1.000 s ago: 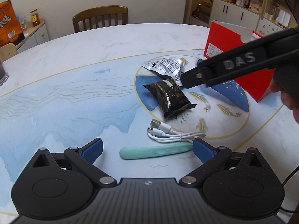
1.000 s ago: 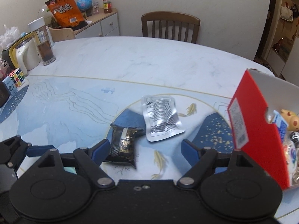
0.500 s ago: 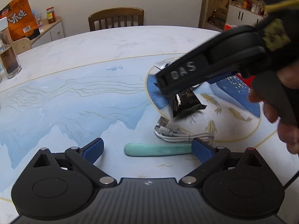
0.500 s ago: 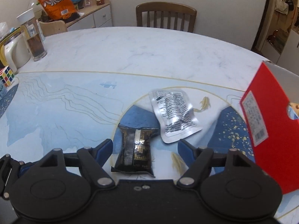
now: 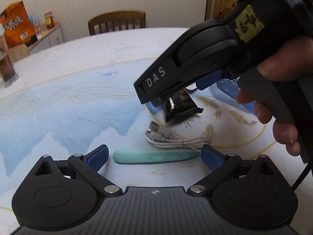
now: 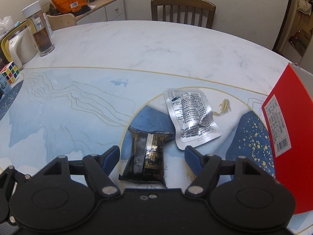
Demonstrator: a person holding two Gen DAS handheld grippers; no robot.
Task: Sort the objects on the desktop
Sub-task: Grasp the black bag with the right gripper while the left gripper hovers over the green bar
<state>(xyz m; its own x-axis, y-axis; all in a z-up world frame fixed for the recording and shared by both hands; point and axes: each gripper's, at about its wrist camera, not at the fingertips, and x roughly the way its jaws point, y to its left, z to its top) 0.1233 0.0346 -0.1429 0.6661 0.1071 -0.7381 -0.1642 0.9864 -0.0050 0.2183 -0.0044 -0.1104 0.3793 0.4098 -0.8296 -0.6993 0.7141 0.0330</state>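
My right gripper [image 6: 151, 155] is pointed steeply down with the black snack packet [image 6: 146, 154] sitting between its blue pads. The jaws are closing in, but there's a visible gap on both sides, so nothing's clamped. From the left wrist camera you can see my right hand [image 5: 273, 98] wrapped around the handle, with that packet [image 5: 182, 105] poking out under the fingers.

Just past it at about 1 o'clock lies the silver foil sachet [image 6: 190, 117], flat on the counter [image 6: 137, 45], close to the black one but I can't tell if they touch. Way over at 3 o'clock is the red box [image 6: 285, 137], open-topped and standing upright.

My left gripper [image 5: 154, 155] is spread wide with nothing in it, hanging over a mint green stick thing [image 5: 154, 156] that lies crosswise between the pads. At 12 o'clock from that is a bundled white USB cable [image 5: 172, 139], right beside the stick.

Far edge of the counter, 10 o'clock in the right view: a glass bottle [image 6: 40, 33], a cream kettle [image 6: 19, 47] and a puzzle cube [image 6: 9, 74].
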